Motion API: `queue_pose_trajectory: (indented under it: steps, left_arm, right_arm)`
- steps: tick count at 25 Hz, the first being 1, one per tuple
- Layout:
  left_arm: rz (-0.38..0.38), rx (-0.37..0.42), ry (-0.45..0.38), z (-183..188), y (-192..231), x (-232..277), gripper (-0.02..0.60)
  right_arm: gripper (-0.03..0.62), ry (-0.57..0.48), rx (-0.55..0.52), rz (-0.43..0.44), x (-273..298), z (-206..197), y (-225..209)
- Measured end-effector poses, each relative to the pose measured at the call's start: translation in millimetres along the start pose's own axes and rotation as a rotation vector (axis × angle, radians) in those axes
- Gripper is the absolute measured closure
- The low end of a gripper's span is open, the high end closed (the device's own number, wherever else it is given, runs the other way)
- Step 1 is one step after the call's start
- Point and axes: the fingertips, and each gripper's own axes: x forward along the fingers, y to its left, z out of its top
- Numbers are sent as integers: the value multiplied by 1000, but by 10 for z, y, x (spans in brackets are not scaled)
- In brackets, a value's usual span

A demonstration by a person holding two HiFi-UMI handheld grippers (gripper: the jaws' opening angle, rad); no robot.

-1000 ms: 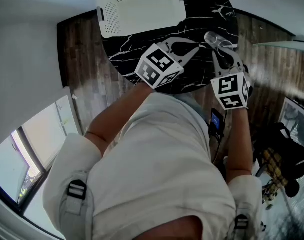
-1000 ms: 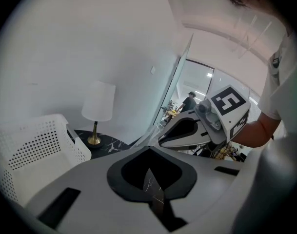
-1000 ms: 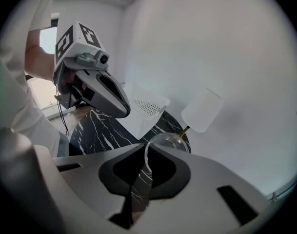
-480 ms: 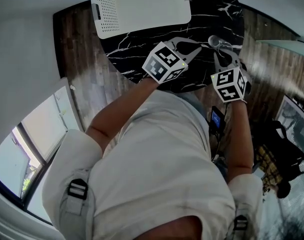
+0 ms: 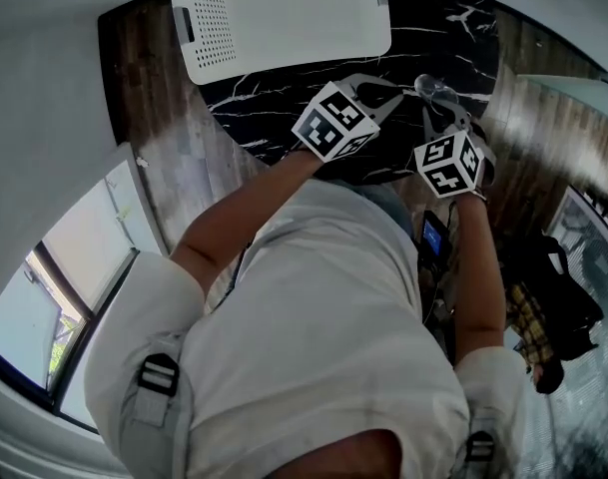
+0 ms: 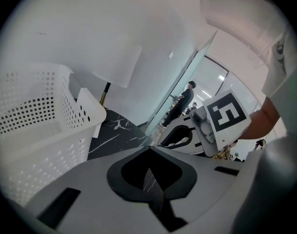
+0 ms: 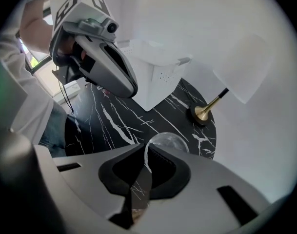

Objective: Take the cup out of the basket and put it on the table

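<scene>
Black table holds a white basket. Near the basket, the right gripper pinches the rim of the clear cup. The left gripper is squeezed shut, empty.

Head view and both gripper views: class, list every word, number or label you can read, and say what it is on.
No readable text in any view.
The marker cubes carry black-and-white square patterns, not letters.
The small screen at the person's waist is too small to read.
The basket shows no print.
</scene>
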Motion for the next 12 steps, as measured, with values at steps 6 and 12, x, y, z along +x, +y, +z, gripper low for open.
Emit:
queue_pose_trajectory:
  steps: [6,12]
  left_arm:
    - [-4,-30,9,-82,104,101,575]
    - [-5,-46,13,-143,142,160,575]
  right_arm:
    - [568,44,-29,18,189,-49,6]
    - [568,74,-40,41,306,-104,31]
